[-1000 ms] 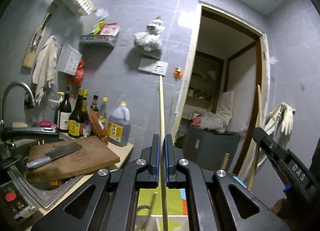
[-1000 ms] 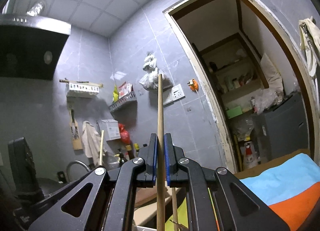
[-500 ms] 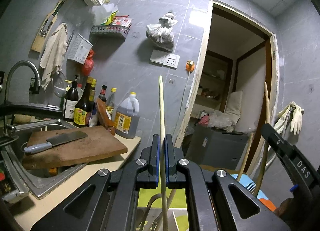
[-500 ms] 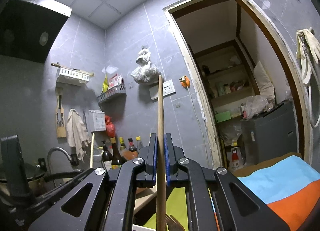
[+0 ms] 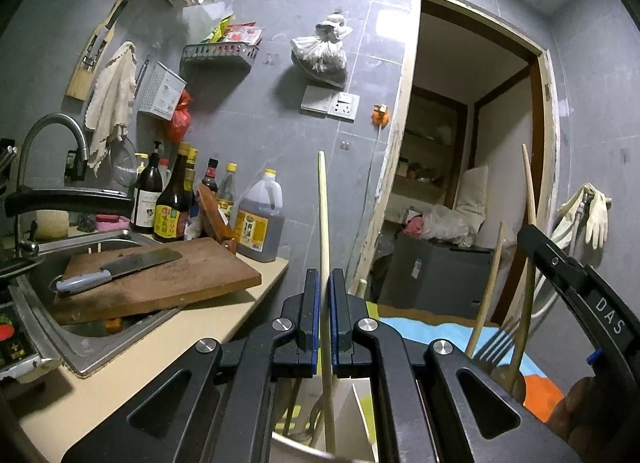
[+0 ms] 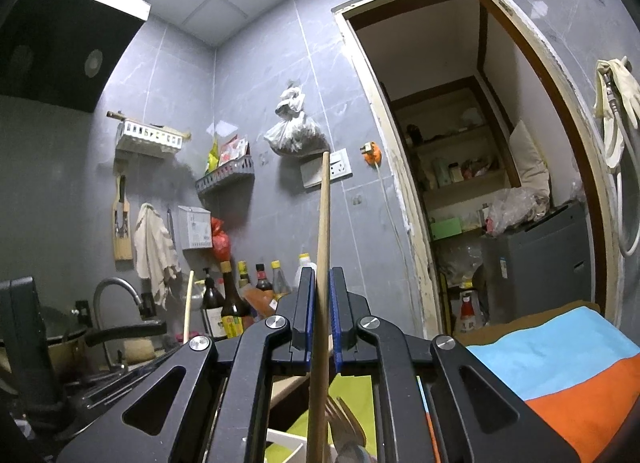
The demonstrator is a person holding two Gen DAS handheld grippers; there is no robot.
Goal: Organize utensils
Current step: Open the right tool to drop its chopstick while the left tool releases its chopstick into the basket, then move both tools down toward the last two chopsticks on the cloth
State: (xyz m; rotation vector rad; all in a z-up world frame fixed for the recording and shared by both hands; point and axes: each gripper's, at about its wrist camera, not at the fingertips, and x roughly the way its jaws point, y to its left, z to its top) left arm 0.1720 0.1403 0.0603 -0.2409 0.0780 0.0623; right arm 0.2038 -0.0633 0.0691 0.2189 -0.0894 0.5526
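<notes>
Above the white holder (image 5: pixel 360 419), the left gripper (image 5: pixel 324 327) and right gripper (image 6: pixel 320 327) each pinched an upright chopstick (image 5: pixel 323 223); lowering both straight would probably seat them beside the fork (image 5: pixel 494 347)

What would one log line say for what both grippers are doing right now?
left gripper: jaws shut on pale chopstick, upright | right gripper: jaws shut on wooden chopstick, upright | below: white holder
</notes>
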